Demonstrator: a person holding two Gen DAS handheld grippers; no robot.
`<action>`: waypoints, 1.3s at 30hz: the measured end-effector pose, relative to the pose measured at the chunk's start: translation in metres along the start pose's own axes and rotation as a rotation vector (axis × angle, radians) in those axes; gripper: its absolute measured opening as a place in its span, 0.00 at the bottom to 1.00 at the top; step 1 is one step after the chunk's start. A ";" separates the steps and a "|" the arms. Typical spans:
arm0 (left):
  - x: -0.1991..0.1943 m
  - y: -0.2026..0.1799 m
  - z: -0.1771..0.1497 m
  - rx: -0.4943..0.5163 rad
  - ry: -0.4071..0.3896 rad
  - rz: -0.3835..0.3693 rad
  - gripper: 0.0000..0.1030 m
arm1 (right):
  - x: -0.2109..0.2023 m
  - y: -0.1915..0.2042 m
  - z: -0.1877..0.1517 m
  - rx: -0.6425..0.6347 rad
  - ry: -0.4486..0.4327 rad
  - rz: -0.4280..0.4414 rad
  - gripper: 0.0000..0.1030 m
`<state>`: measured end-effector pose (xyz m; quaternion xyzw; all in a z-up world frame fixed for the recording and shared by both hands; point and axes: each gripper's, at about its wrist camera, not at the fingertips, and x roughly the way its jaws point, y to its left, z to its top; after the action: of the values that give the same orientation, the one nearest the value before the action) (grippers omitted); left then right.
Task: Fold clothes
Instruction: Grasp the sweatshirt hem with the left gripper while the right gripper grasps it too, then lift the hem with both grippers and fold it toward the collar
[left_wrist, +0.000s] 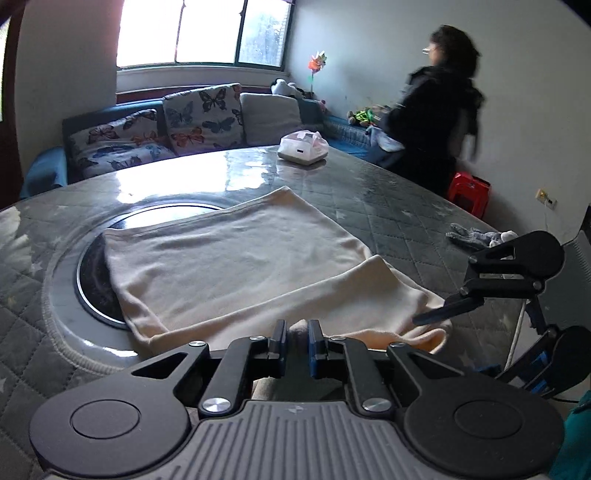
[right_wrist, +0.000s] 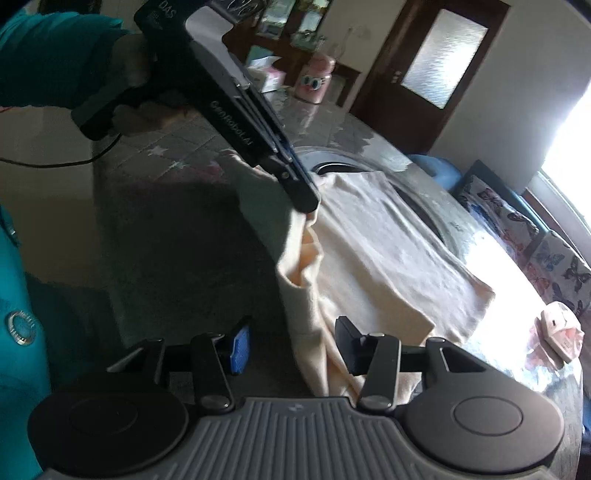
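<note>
The left gripper (left_wrist: 297, 341) is pinching a near fold of the cream garment (left_wrist: 236, 266), its two fingers (left_wrist: 277, 338) standing narrow with a ridge of cloth bunched between them. The right gripper (right_wrist: 291, 345) is standing wide, its blue-padded finger (right_wrist: 240, 345) on one side and its black one on the other, with a hanging edge of the same garment passing between them but not clamped (whether the pads are brushing the cloth I cannot tell). Outward from there, the garment is lying flat on the table (left_wrist: 388, 206), its near edge doubled back into a soft roll along the table's near edge and its far left part draping over the dark round inset (left_wrist: 92, 273) in the table's middle. Its long axis is running from the near right toward the far left, away from both pairs of fingers, with the loose far edge pointing at the table's far side. The left gripper is the nearer one to the cloth, already gripping it; the right one is sitting at the garment's right-hand corner, seemingly placed to close on that edge. This could equally be a fold being carried over or one just laid down. A tissue box (left_wrist: 303, 147) is sitting by the far edge.
</note>
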<state>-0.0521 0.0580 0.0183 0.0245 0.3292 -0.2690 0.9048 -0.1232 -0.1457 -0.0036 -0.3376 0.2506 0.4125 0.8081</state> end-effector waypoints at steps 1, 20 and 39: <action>0.002 0.002 0.002 -0.006 0.002 -0.004 0.12 | 0.002 -0.003 0.000 0.019 -0.004 -0.009 0.46; -0.035 -0.032 -0.049 0.284 -0.001 0.101 0.65 | 0.010 -0.073 0.011 0.419 -0.004 0.125 0.14; -0.036 -0.027 -0.057 0.341 -0.023 0.160 0.10 | -0.007 -0.063 0.011 0.432 -0.101 0.059 0.09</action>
<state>-0.1216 0.0639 -0.0006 0.2005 0.2656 -0.2484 0.9097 -0.0734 -0.1684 0.0296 -0.1282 0.3023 0.3892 0.8606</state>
